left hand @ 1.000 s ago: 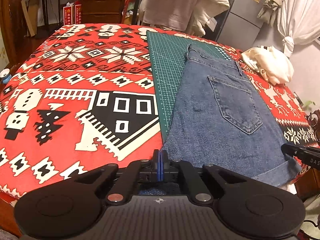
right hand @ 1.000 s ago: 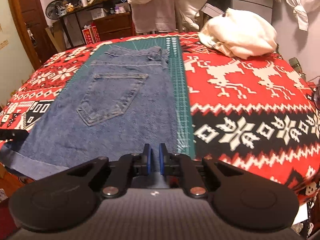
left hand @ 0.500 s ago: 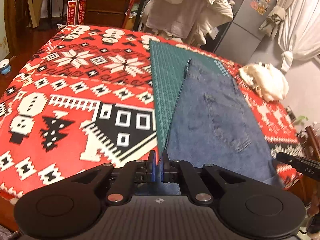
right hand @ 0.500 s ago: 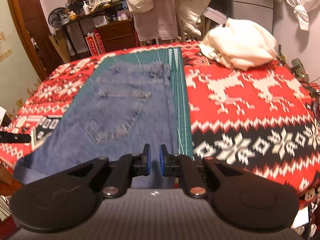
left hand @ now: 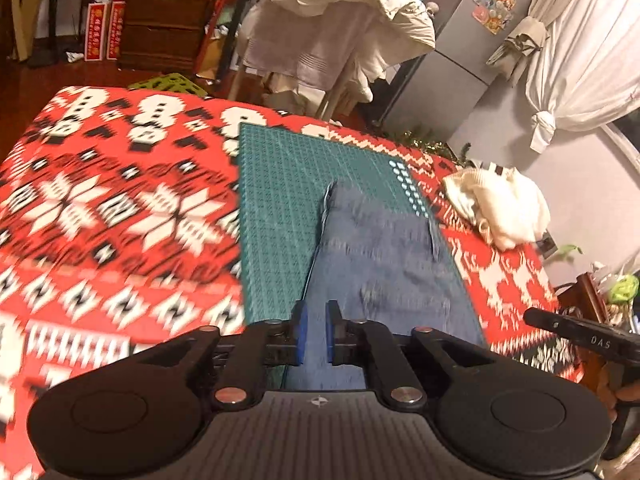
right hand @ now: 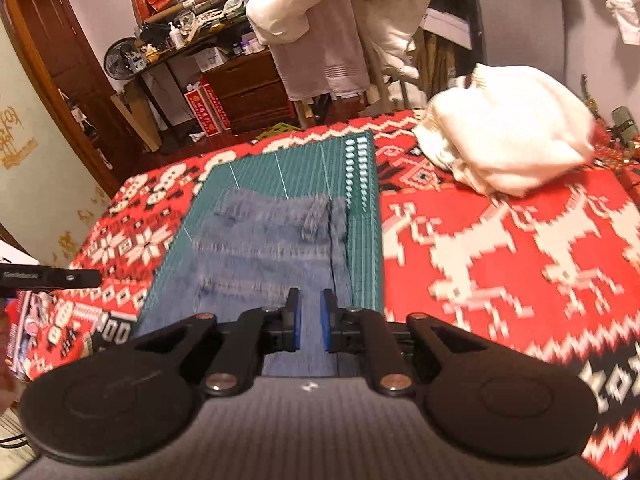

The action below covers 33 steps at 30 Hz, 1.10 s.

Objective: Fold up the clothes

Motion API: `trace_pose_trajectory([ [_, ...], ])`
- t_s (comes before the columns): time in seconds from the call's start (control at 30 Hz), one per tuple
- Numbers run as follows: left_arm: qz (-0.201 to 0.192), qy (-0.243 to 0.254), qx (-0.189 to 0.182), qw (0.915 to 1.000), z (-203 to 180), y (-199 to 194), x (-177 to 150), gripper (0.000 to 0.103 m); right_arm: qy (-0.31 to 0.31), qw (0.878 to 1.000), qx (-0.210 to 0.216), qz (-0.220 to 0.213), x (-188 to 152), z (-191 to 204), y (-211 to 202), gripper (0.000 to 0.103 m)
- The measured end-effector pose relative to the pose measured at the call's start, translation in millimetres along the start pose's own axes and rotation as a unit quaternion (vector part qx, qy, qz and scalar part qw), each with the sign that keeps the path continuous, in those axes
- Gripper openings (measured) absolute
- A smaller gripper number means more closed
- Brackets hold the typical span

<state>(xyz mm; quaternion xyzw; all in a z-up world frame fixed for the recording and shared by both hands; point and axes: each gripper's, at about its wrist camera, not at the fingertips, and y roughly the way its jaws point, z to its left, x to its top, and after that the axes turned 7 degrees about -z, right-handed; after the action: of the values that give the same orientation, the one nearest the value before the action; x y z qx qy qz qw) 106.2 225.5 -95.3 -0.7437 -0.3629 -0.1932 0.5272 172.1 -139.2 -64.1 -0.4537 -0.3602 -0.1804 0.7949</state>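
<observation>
Two grippers slightly parted, empty: left gripper (left hand: 313,331), right gripper (right hand: 308,325) | denim shorts (left hand: 384,264) flat on green cutting mat (left hand: 280,200), straight ahead, long axis running away | hem nearest both, equally close

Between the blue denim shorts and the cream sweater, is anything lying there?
No loose item: right wrist view shows only a green cutting mat strip, then red patterned tablecloth, between the blue denim shorts and cream knitted sweater.
</observation>
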Motion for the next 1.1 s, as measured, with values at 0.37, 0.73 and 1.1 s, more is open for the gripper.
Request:
trace_pose_trajectory([
  [0.37, 0.043, -0.01, -0.026, 0.9987, 9.0, 113.7, 60.5, 0.028, 0.05, 0.997, 0.027, 0.047, 54.5, -35.6, 110.2, 0.032],
  [0.73, 0.074, -0.034, -0.052, 0.9953, 15.2, 168.8, 71.6, 0.029, 0.06, 0.994, 0.022, 0.093, 66.7, -49.1, 178.2, 0.034],
  [1.1, 0.09, -0.029, -0.07, 0.993, 12.6, 187.8, 71.9, 0.015, 0.074, 0.992, 0.042, 0.095, 61.5, -54.5, 192.0, 0.028],
])
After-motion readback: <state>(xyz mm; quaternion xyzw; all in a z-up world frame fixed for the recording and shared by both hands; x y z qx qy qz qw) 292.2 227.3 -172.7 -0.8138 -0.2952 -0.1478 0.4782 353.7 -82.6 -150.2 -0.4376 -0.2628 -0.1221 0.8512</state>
